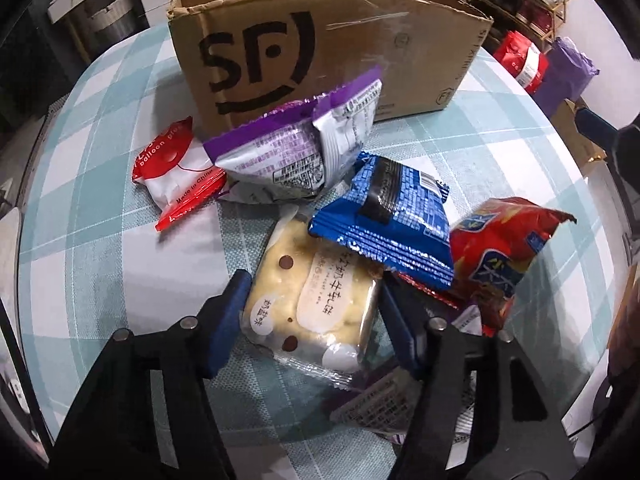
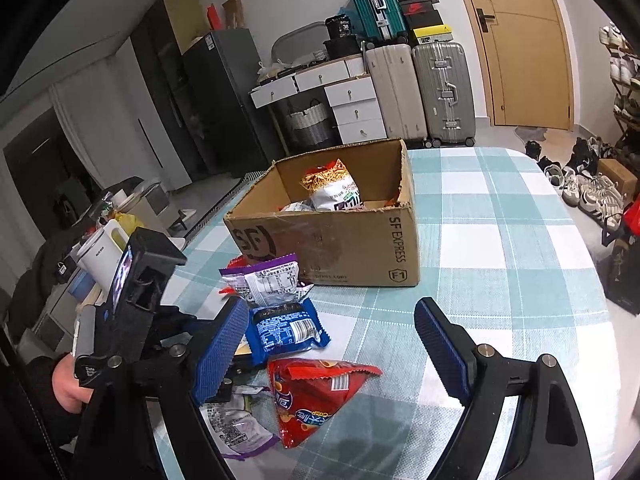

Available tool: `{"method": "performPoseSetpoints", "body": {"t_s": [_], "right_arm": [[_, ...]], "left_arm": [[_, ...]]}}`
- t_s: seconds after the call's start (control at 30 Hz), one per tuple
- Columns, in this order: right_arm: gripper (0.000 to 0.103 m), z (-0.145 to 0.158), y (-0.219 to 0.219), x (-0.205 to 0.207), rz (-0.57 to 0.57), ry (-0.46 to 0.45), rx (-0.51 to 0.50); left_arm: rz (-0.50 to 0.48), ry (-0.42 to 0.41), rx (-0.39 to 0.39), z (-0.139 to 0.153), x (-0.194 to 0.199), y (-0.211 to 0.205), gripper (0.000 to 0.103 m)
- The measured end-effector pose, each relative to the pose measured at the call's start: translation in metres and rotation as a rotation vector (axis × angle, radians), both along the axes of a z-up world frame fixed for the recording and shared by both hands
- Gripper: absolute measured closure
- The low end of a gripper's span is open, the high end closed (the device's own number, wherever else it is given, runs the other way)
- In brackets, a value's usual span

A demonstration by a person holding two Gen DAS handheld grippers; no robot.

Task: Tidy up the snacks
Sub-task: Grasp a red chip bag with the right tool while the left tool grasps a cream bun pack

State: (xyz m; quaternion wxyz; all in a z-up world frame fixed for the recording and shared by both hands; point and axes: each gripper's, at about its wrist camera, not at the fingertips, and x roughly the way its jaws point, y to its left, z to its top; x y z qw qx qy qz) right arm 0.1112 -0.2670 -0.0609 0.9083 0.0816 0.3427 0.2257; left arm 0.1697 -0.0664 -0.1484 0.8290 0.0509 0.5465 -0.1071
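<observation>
In the left wrist view, a cream nougat packet [image 1: 308,300] is seen lying on the checked tablecloth [image 1: 112,208], set between the two blue pads of the left gripper [image 1: 314,314]. The left pad [image 1: 230,320] lies against the packet's left edge, while the right pad [image 1: 396,328] stands just beside its right edge; whether it presses on the wrapper cannot be told, so a firm grasp cannot be confirmed. A blue packet [image 1: 388,220] overlaps the cream packet's upper right corner. A red snack bag [image 1: 500,256] is propped to the right of it. A purple and silver packet [image 1: 304,148] leans against the front of the cardboard box [image 1: 320,52], and a small red and white packet [image 1: 176,172] lies to its left.

In the right wrist view, the right gripper [image 2: 332,352] is held above the table with its jaws spread wide and nothing between them but the red snack bag [image 2: 316,396] lying on the cloth below, apart from both pads. The blue packet [image 2: 284,328] and the purple and silver packet [image 2: 268,280] are seen beyond it, in front of the open cardboard box [image 2: 340,240], in which a noodle-snack bag [image 2: 332,186] is standing. The left gripper's body [image 2: 136,320] is seen at the left, held by a hand [image 2: 66,388]. Another purple packet [image 2: 236,432] lies near the lower edge.
</observation>
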Motion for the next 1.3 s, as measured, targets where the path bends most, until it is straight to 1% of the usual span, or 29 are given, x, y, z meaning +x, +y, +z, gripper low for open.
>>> {"method": "performPoseSetpoints", "body": {"t_s": [0.13, 0.33, 0.73, 1.07, 1.3], "right_arm": [[0.016, -0.002, 0.001, -0.001, 0.009, 0.009, 0.002], [0.016, -0.008, 0.004, -0.005, 0.02, 0.03, -0.004], [0.016, -0.042, 0.02, -0.01, 0.056, 0.118, -0.032], [0.016, -0.058, 0.028, -0.008, 0.054, 0.168, -0.035], [0.016, -0.068, 0.036, -0.002, 0.056, 0.199, -0.03]], "left_arm": [[-0.002, 0.004, -0.004, 0.001, -0.002, 0.004, 0.043], [0.009, 0.001, -0.032, 0.003, -0.008, 0.015, 0.043], [0.038, -0.025, -0.063, 0.012, -0.021, 0.04, 0.043], [0.048, -0.056, -0.093, 0.028, -0.035, 0.056, 0.043], [0.06, -0.066, -0.116, 0.033, -0.042, 0.07, 0.043]]}}
